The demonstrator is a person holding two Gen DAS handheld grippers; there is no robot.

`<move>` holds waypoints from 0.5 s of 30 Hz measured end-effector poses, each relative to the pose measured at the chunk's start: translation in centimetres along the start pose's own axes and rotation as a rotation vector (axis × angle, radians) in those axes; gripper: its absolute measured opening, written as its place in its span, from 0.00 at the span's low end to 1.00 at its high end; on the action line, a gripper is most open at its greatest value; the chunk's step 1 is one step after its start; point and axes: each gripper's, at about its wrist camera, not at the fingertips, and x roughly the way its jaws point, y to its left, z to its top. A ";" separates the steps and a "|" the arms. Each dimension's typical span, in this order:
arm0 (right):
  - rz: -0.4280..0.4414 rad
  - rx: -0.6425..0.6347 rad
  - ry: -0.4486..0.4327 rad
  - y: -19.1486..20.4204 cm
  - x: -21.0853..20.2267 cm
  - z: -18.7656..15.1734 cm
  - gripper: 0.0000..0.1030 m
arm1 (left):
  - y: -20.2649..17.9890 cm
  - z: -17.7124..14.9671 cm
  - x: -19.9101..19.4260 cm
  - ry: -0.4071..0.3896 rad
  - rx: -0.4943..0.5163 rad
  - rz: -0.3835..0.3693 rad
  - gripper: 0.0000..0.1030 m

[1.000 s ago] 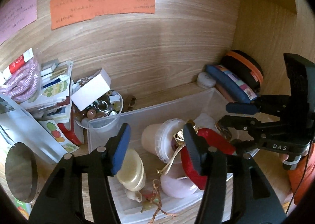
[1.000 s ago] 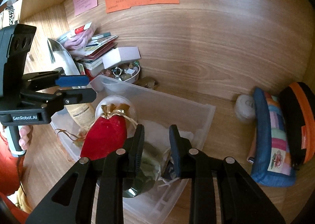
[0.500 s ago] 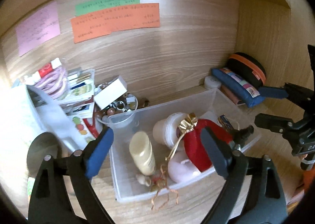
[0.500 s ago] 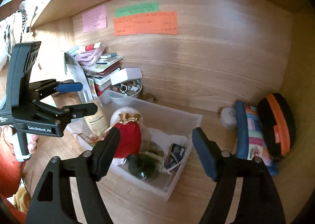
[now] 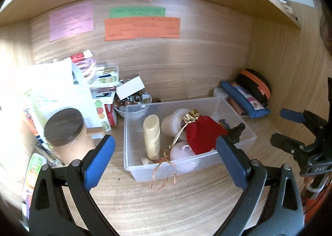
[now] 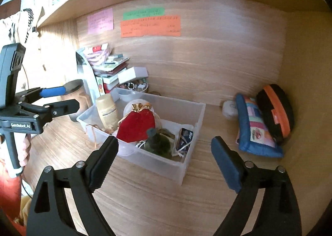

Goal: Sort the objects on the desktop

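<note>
Pulled back from over the clear bin (image 5: 236, 132) since a second ago, both empty. Left hand-held gripper (image 5: 166, 157) spread wide above the bench (image 5: 166, 204) front edge; right hand-held gripper (image 6: 164, 157) equally wide, short of the bin's near corner. Red pouch (image 5: 203, 134), cream bottle (image 5: 152, 132) and dark green bottle (image 6: 157, 142) lying inside the bin, mid-bench.

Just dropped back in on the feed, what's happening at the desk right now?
Neither gripper holds anything. The left gripper and right gripper are both open, hovering in front of the clear plastic bin on the wooden desk. Inside the bin lie a red pouch, a cream bottle and a dark green bottle. The blue pencil case sits outside, to the right.
</note>
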 end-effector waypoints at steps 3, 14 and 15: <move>-0.025 0.016 -0.050 0.7 -1.7 -0.7 1.00 | -0.4 -0.4 -1.3 -0.026 -0.018 0.016 0.98; -0.098 0.050 -0.121 2.1 -5.1 -2.4 1.00 | -1.3 -3.0 -4.2 -0.070 -0.068 0.080 0.99; -0.099 0.057 -0.124 2.1 -5.2 -2.5 1.00 | -1.3 -3.2 -4.2 -0.073 -0.068 0.080 0.99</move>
